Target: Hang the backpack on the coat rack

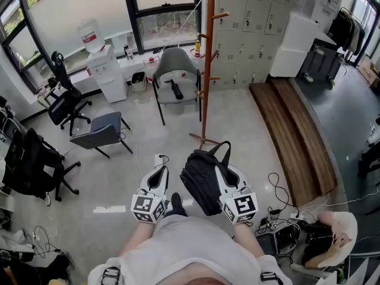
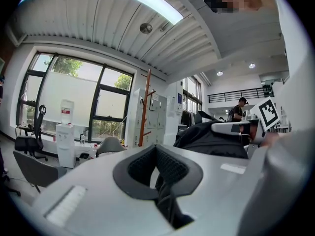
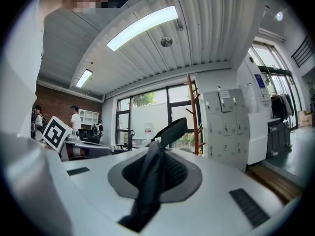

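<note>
Right gripper (image 1: pixel 221 166): fingers clamped on the backpack (image 1: pixel 199 183) strap (image 3: pixel 151 181). Left gripper (image 1: pixel 160 171): fingers closed, empty. Coat rack (image 1: pixel 209 58) stands well apart.

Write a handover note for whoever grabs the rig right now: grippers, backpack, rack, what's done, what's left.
Right gripper: shut on the black strap of the backpack, which hangs beside it, off the floor.
Left gripper: jaws together, no strap clearly between them; it is level with the right one, next to the backpack.
Coat rack: stands ahead, by the grey chair; nothing hangs on it.
Done: backpack picked up.
Left: carry it to the rack, loop the strap over a peg, let go.
</note>
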### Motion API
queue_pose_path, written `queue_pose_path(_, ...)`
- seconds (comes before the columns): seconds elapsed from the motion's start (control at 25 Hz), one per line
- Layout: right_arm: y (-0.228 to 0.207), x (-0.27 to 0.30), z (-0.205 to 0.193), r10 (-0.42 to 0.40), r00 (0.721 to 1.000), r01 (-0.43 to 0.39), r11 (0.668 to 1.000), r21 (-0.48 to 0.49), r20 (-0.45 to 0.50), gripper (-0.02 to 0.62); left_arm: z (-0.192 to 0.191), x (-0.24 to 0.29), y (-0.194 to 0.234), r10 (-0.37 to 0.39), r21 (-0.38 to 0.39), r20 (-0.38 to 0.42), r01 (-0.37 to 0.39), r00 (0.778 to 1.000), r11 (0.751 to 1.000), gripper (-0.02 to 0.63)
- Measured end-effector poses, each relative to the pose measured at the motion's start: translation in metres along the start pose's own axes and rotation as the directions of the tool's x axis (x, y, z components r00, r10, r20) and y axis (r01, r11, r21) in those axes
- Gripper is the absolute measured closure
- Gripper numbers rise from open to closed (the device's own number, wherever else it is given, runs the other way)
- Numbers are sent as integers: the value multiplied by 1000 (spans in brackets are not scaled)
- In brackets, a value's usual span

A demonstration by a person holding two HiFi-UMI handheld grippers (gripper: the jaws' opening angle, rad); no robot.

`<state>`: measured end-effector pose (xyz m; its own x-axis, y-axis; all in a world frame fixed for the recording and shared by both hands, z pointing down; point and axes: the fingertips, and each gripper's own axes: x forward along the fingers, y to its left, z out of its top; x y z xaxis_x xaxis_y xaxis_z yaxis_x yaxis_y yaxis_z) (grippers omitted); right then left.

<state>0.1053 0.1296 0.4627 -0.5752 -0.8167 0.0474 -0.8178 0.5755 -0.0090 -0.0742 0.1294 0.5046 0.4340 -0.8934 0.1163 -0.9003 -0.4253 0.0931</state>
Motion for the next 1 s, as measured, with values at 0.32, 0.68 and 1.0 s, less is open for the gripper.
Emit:
queue_pose_path(0.32,-26,47,-7,-9,1000,9,1000,-3,-24,554,-1,57,28,-27,-12,5,27,1000,1000,597)
queue_pose_path(0.68,-61,155,-7,-74,996,73,997,-23,-55,554,12,164,104,-143,-15,-9,143,990,990,597)
queue_pose_path(1.0,-96,250,3,-178,983,177,984,-16,-41,554,40,265,167,-276,25,-3,276,961,961,597)
